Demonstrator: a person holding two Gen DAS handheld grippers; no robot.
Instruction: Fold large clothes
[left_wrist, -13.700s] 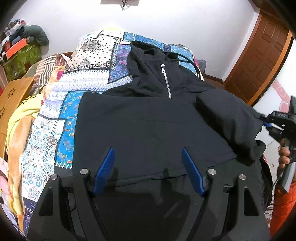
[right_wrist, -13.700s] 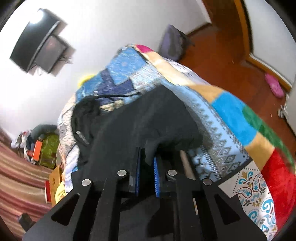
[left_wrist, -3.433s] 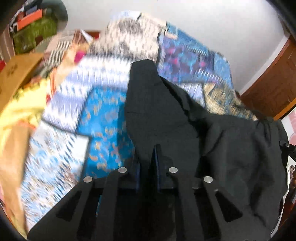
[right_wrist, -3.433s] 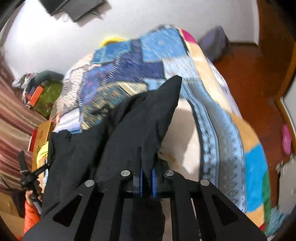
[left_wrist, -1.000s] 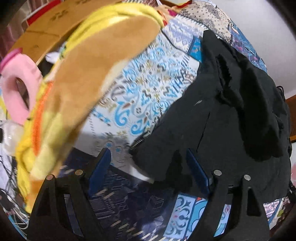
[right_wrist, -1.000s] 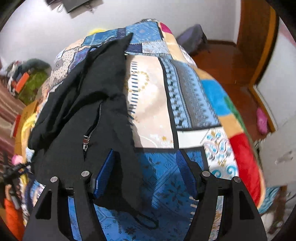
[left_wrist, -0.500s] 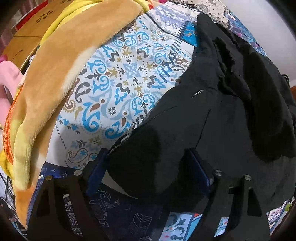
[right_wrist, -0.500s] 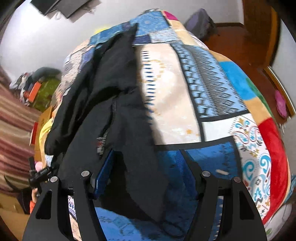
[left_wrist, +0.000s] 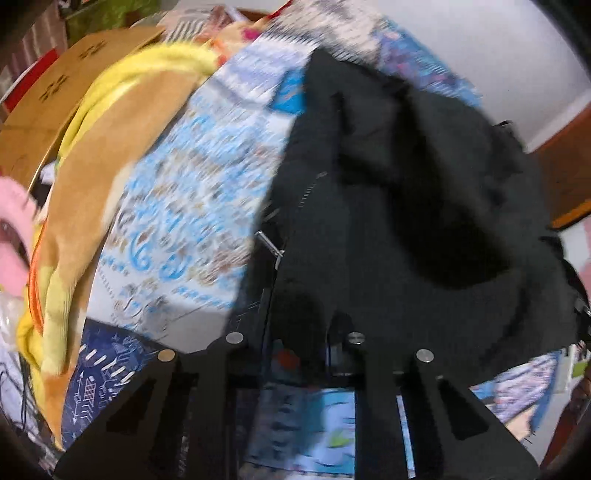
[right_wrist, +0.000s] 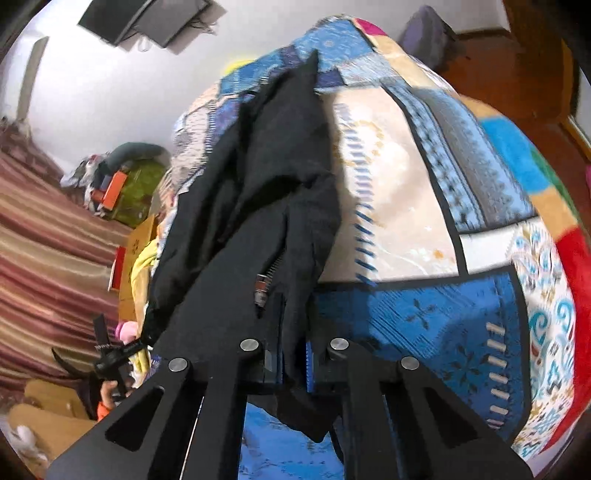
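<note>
The black zip hoodie (left_wrist: 406, 206) lies folded lengthwise on the patchwork bedspread (left_wrist: 177, 206). My left gripper (left_wrist: 301, 343) is shut on its near edge, beside the metal zipper pull (left_wrist: 271, 245). In the right wrist view the hoodie (right_wrist: 273, 177) runs away from me in a long strip. My right gripper (right_wrist: 293, 363) is shut on its near edge, just below the zipper slider (right_wrist: 261, 290). A flap of black cloth hangs under the right fingers. The left gripper also shows at the far left of the right wrist view (right_wrist: 110, 356).
A yellow and tan blanket (left_wrist: 92, 177) is bunched along the bed's left side, beside a cardboard box (left_wrist: 62, 88). In the right wrist view a striped curtain (right_wrist: 48, 229), a wall-mounted TV (right_wrist: 147, 18) and the wooden floor (right_wrist: 517, 62) surround the bed.
Both grippers were open half a second ago, over the hoodie's near edge. Both have now shut on the black cloth. The left view is blurred from motion.
</note>
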